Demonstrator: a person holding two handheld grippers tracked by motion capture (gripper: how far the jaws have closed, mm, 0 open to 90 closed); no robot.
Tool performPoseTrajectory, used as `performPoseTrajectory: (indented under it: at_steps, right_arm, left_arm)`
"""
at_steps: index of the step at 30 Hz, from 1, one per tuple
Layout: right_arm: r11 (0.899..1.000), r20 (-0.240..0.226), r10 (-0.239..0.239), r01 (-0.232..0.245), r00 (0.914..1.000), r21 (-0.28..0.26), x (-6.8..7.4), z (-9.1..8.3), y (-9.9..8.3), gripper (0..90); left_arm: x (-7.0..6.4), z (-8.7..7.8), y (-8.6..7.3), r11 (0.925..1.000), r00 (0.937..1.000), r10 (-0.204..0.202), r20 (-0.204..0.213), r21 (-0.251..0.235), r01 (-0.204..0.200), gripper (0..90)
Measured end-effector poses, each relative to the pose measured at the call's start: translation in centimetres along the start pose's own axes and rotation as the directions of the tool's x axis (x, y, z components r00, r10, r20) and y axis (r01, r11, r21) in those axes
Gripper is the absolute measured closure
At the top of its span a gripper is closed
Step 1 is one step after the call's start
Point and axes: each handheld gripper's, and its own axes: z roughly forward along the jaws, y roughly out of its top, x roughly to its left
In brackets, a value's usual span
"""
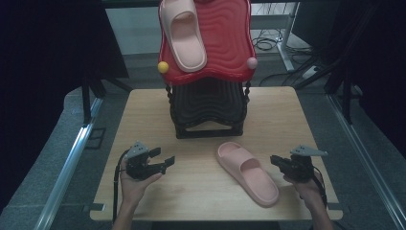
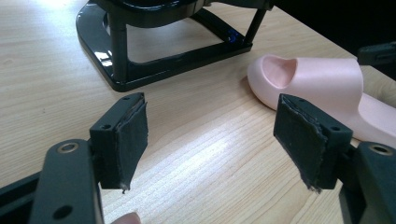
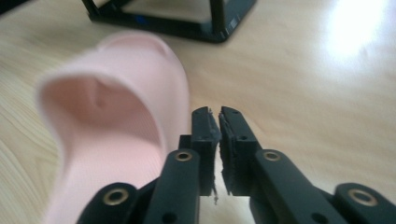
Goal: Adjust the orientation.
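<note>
Right claw [image 3: 218,122] pressed together beside slipper [image 3: 116,116]; left claw [image 2: 210,140] spread; high view: second slipper [image 1: 183,33] atop rack [image 1: 225,43].

Slipper [image 1: 246,171] – matt smooth pink foam; table [image 1: 143,110] – pale wood grain; rack [image 2: 140,70] – glossy black plastic.

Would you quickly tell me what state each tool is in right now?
Left tool: open, holding nothing, above the table.
Right tool: closed, holding nothing, beside the pink slipper.
</note>
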Motion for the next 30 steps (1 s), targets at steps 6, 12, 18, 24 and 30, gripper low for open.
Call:
performPoseTrajectory:
  at_steps: [6, 12, 18, 24, 30]
  right_arm:
    - [0.999, 0.02, -0.02, 0.019, 0.9996, 0.04, -0.1, -0.3, -1.4, 89.6]
    - [0.994, 0.013, -0.054, 0.052, 0.9985, 0.097, 0.4, -0.1, -2.6, 89.8]
    - [0.985, -0.021, -0.113, 0.115, 0.9934, 0.131, 2.0, -0.2, -3.4, 89.8]
    - [0.978, -0.054, -0.146, 0.152, 0.9879, 0.141, 3.3, -0.1, -3.3, 89.8]
    - [0.969, -0.116, -0.184, 0.2, 0.976, 0.142, 5.4, 0.1, -3.5, 89.9]
  left_arm:
    - [0.0, 0.1, 0.0, 1.0, 1.0, 0.0, 0.0, 0.003, 0.0, 26.4]
    - [-0.1, 0.0, 0.0, 1.0, 1.0, 0.004, -0.001, 0.0, -0.004, 26.4]
    - [-0.1, -0.1, 0.0, 1.0, 1.0, 0.001, -0.004, -0.001, -0.001, 26.4]
    - [0.1, -0.3, 0.1, 1.0, 1.0, -0.004, -0.006, -0.008, 0.004, 26.4]
    - [0.2, -0.2, 0.0, 0.9999, 1.0, -0.008, -0.005, -0.007, 0.008, 26.5]
